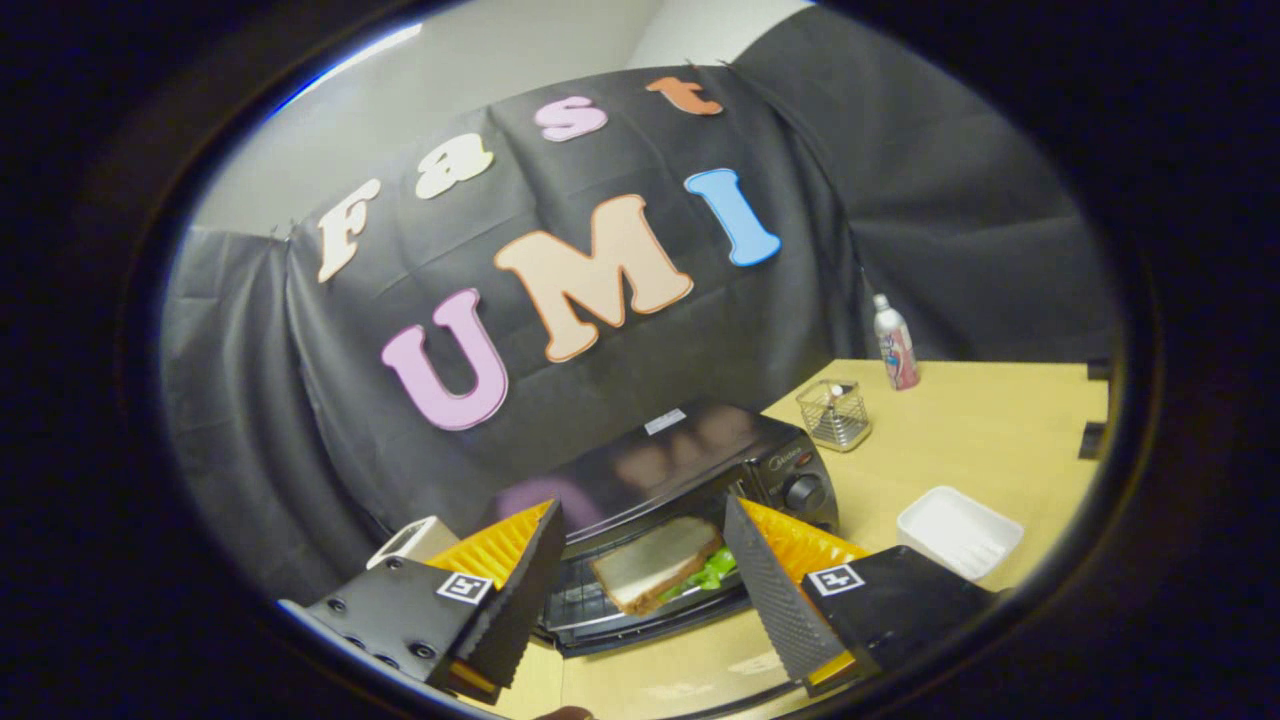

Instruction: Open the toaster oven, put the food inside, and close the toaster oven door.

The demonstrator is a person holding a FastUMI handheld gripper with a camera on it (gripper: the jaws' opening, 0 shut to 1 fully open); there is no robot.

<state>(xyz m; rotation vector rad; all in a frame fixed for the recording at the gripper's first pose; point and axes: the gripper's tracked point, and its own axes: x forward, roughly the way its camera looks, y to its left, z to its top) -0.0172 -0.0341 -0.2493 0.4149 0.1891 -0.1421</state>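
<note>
The black toaster oven (700, 450) stands on the wooden table just ahead of my fingers, its door (640, 628) folded down and open. A sandwich (655, 572), toasted bread with green lettuce showing at its edge, lies flat at the oven's mouth on the rack. My gripper (641, 505) is open, with its two orange-and-black fingers spread wide on either side of the sandwich. The left finger (520, 570) stands clear of the bread. The right finger (770, 580) is close beside the lettuce, and I cannot tell whether it touches it.
An empty white tray (960, 532) sits on the table (980, 440) right of the oven. Behind the oven stand a small wire basket (835, 415) and a spray bottle (897, 345). A white object (415, 540) peeks out left of the oven.
</note>
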